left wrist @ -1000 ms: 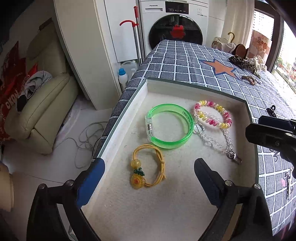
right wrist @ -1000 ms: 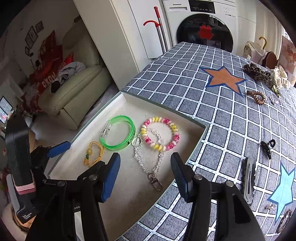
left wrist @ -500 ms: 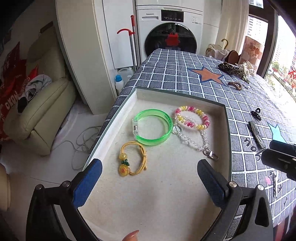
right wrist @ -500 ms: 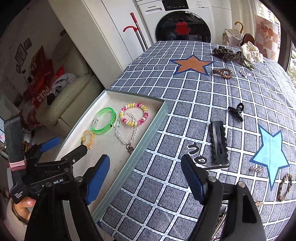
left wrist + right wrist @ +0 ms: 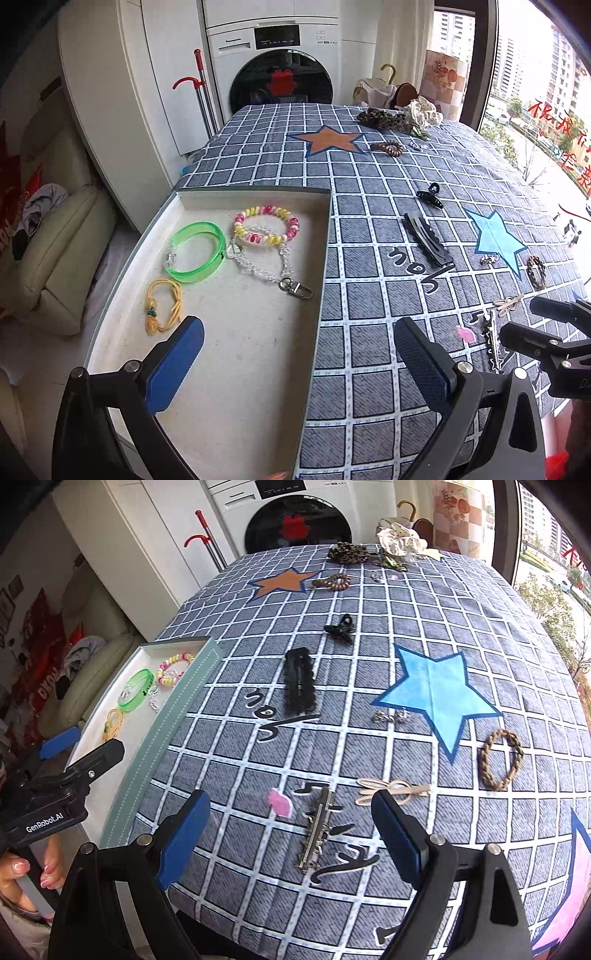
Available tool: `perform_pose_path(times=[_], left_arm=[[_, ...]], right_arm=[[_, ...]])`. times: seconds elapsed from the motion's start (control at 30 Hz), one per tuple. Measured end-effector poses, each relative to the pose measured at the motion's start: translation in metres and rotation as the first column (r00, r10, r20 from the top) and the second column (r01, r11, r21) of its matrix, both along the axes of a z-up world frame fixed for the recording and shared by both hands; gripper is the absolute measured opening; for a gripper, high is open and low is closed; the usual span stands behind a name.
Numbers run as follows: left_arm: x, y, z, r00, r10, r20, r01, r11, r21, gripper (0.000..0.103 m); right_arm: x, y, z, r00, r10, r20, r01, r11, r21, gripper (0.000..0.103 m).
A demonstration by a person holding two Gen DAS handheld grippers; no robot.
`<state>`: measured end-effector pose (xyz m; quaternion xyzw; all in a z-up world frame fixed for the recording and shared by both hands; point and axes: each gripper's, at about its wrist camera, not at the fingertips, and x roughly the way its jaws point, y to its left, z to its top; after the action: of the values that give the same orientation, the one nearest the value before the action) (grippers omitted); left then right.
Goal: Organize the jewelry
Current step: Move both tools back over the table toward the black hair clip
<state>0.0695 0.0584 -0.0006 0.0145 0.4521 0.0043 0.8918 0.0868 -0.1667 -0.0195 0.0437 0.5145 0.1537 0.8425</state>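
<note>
A beige-lined tray (image 5: pixel 320 280) holds a green bangle (image 5: pixel 195 251), a pink and yellow bead bracelet (image 5: pixel 266 225), a crystal chain (image 5: pixel 273 269) and a yellow cord bracelet (image 5: pixel 162 308). My left gripper (image 5: pixel 297 354) hangs open and empty above the tray's right wall. My right gripper (image 5: pixel 291 823) is over the checked cloth to the right of the tray (image 5: pixel 173 709). Its jaws are opening and press on nothing. A silver hair clip (image 5: pixel 316 830) lies on the cloth below the gap, with a pink lip-shaped piece (image 5: pixel 279 803) beside it.
On the cloth lie a beige bunny clip (image 5: pixel 391 790), a braided brown tie (image 5: pixel 500 758), a black flat clip (image 5: pixel 300 683), a black claw clip (image 5: pixel 341 629) and a small silver piece (image 5: pixel 391 716). Scrunchies sit at the far edge. A washing machine (image 5: pixel 277 74) stands beyond.
Both grippers have swung right, away from the tray's inside. The right one now hovers over the cloth and the silver clip, with its jaws wider apart. The left one stays open.
</note>
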Motion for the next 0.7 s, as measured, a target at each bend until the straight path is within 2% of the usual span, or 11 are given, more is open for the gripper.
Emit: perform_pose_path(times=[0.37, 0.53, 0.7], left_arm=[[0.015, -0.071, -0.018, 0.993, -0.094, -0.075, 0.091, 0.995, -0.048, 0.103], [0.031, -0.089, -0.025, 0.991, -0.093, -0.1, 0.088, 0.995, -0.054, 0.103], [0.051, -0.095, -0.037, 0.99, -0.062, -0.129, 0.054, 0.997, -0.063, 0.103]], right_arm=[[-0.017, -0.087, -0.017, 0.982, -0.19, -0.017, 0.188, 0.98, -0.07, 0.091], [-0.013, -0.116, -0.018, 0.966, -0.257, -0.007, 0.255, 0.962, -0.097, 0.091], [-0.003, -0.128, -0.021, 0.962, -0.273, 0.002, 0.272, 0.956, -0.113, 0.091]])
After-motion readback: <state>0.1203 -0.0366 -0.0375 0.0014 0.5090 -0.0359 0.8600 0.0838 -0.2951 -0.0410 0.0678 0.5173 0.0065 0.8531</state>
